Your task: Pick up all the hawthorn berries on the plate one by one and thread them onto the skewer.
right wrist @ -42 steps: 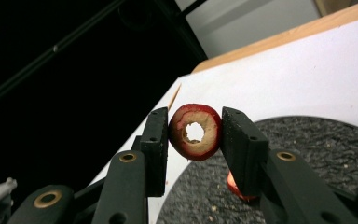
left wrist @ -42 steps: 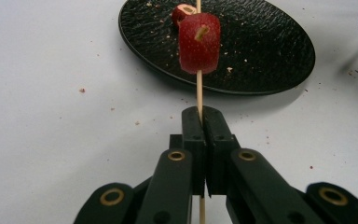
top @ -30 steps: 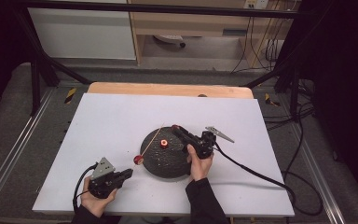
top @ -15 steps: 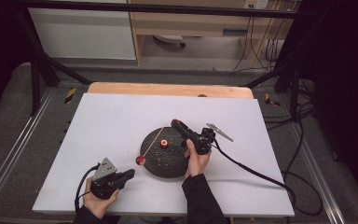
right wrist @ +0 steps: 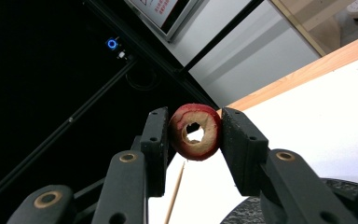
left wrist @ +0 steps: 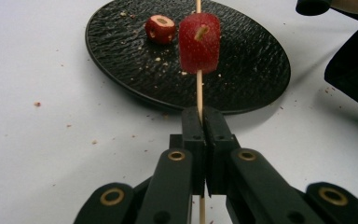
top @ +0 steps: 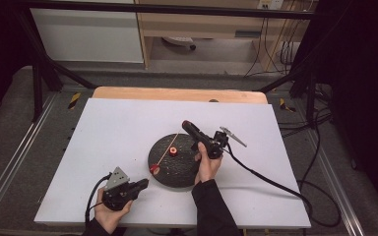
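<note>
Now: thin wooden skewer in left gripper, hollow red ring in right gripper.

Thin wooden skewer piercing one red cored fruit chunk, another chunk lying on round black textured plate, third, ring-shaped, held aloft.

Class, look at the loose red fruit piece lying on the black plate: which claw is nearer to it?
Right. The right claw hangs just beyond the loose fruit piece; the left claw sits off the plate's near edge, farther away.
</note>
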{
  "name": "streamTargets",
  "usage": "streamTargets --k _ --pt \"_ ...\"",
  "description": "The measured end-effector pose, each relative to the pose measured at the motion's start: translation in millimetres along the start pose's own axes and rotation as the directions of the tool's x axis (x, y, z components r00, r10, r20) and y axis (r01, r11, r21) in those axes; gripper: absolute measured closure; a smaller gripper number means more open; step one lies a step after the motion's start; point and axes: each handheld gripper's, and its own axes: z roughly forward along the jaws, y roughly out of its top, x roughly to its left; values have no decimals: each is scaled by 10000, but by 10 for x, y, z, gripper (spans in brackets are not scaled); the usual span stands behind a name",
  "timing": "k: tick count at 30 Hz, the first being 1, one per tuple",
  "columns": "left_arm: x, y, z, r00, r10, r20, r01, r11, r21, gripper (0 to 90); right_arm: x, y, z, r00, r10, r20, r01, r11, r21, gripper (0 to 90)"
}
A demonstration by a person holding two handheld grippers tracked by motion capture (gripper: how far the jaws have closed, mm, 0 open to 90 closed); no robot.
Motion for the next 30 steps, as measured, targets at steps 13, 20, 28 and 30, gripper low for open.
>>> streamTargets --k 13,20,28,30 --pt "-62 6 40 9999 15 130 -14 10000 -72 883 2 -23 -5 9990 362 -253 -366 9992 -165 633" --pt "-66 6 39 9999 -20 114 21 9999 -119 884 -2 -29 -3 9991 334 -246 -338 9993 -175 633" --pt "-99 12 56 9998 -144 98 146 9996 -242 884 -5 -52 -2 9981 518 -325 -523 9985 -165 634" --pt "-114 15 61 9998 -205 60 207 9992 -332 884 -8 -59 0 9976 585 -373 -593 9980 -197 634"
